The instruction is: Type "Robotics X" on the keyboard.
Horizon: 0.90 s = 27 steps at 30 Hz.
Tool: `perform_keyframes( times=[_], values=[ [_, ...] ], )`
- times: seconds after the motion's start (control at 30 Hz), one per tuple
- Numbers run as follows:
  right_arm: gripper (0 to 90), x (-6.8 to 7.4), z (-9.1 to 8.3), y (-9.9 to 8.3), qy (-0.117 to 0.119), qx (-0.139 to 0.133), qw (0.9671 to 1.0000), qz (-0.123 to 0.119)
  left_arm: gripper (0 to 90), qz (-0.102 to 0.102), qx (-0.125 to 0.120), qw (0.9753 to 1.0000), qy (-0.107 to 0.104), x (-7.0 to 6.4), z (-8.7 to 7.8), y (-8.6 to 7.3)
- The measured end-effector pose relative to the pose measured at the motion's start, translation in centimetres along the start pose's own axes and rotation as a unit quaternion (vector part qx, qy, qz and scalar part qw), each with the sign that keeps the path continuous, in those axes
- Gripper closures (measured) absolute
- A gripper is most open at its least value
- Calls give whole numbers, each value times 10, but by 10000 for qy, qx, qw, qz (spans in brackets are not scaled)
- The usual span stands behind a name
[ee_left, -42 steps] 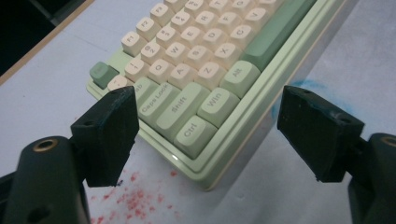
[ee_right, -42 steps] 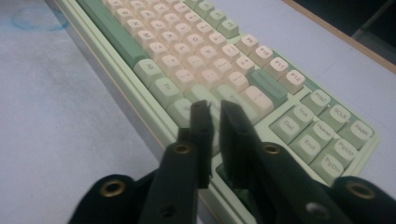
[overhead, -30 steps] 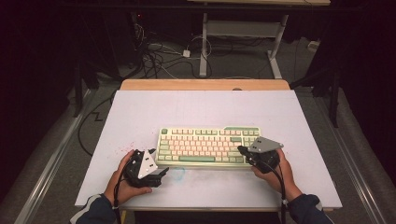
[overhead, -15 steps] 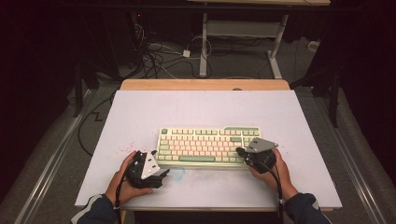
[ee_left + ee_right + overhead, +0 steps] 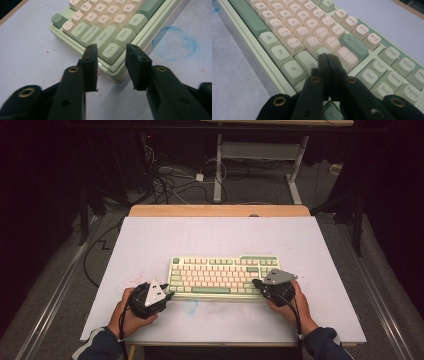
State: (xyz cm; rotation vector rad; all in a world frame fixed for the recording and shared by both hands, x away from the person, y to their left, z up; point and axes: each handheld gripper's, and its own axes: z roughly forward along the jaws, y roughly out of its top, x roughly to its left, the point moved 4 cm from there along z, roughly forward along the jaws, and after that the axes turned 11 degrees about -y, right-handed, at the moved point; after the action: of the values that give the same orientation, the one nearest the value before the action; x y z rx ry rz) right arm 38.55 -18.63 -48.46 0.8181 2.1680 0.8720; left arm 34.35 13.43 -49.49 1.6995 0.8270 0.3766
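A cream and green keyboard (image 5: 222, 276) lies on the white table, near the front. My left gripper (image 5: 167, 295) sits at the keyboard's near left corner, open, its jaws either side of the Ctrl key (image 5: 111, 50) corner without gripping. My right gripper (image 5: 256, 283) is over the keyboard's right end, shut with nothing between the jaws. In the right gripper view the gripper (image 5: 327, 57) has its tips over the right Shift key (image 5: 308, 61) area, below the Enter key. The keyboard (image 5: 312, 37) spreads across that view. Whether the tips touch a key I cannot tell.
The white table mat (image 5: 220, 240) has red specks and a faint blue ring (image 5: 175, 43) near the keyboard's front. A wooden edge (image 5: 220, 211) runs along the back. Cables and desk legs (image 5: 218, 170) lie on the floor beyond.
The right gripper has shifted slightly left along the keyboard's right end. The left gripper has barely moved.
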Motion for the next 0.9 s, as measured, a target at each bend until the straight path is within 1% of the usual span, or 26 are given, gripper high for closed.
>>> perform_keyframes(
  times=[0.17,0.23,0.3,0.4,0.6,0.7,0.77,0.9],
  values=[
    [900,0,0,0,-11,-17,10000,1,799,-62,79,9999,19,5,-4,3],
    [900,0,0,0,-18,-14,10000,6,842,-46,89,9999,-11,5,-6,4],
    [900,0,0,0,-28,-24,10000,-5,869,-104,54,9999,-104,5,-8,6],
    [900,1,0,0,-34,-21,10000,2,872,-82,36,9999,-98,4,-9,8],
    [900,1,0,0,-47,-21,10000,-6,871,-189,7,9997,-134,2,-8,15],
    [900,1,1,0,-33,-22,10000,-15,870,-109,95,9998,-126,-1,-6,18],
    [900,1,1,0,-33,-24,10000,-16,870,-78,197,9996,-177,-3,-4,20],
    [900,1,1,0,-25,-24,10000,-3,870,-36,271,9994,-209,-7,2,27]
  ],
)
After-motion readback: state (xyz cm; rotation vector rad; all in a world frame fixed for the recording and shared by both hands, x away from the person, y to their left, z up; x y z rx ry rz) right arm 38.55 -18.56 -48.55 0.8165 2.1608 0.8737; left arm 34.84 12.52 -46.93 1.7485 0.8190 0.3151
